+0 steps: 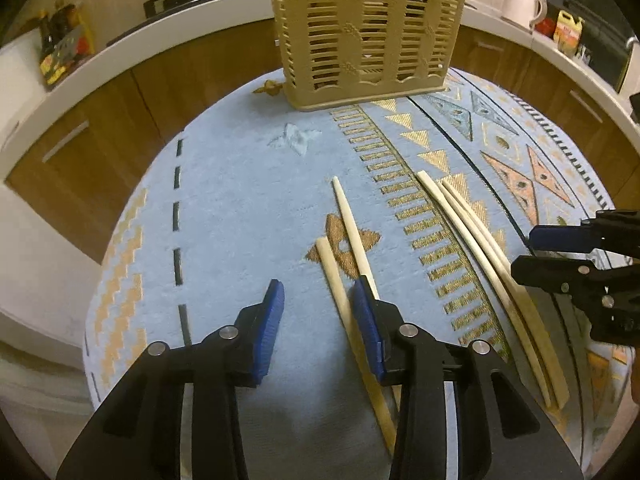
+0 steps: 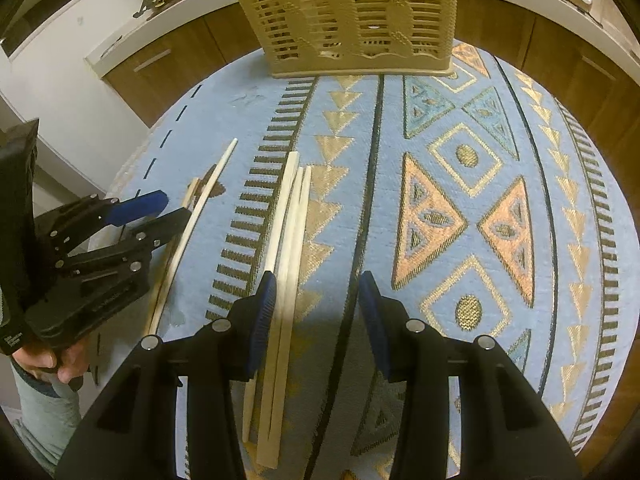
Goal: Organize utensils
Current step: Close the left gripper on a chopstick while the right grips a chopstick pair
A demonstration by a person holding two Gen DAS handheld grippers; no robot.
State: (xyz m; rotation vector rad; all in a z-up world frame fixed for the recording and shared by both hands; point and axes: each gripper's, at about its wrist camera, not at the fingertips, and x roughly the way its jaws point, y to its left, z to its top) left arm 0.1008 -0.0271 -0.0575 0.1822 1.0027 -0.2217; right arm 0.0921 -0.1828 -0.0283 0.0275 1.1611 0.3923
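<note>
Several pale chopsticks lie on a blue patterned cloth. Two chopsticks (image 1: 348,236) lie just under the right finger of my open, empty left gripper (image 1: 318,304); they also show in the right wrist view (image 2: 200,208). Three more chopsticks (image 2: 290,216) lie side by side beside the left finger of my open, empty right gripper (image 2: 318,304); they also show in the left wrist view (image 1: 476,236). A tan slotted utensil basket (image 1: 366,28) stands upright at the far edge of the table, also in the right wrist view (image 2: 348,12). The right gripper (image 1: 560,252) shows at the right of the left wrist view.
The table (image 1: 240,184) is round with drop-off edges all around. Brown cabinets (image 1: 100,128) and a white counter ring it. A white kettle (image 1: 522,2) and bottles (image 1: 568,30) stand on the counter. The left gripper (image 2: 152,208) and hand show at left in the right wrist view.
</note>
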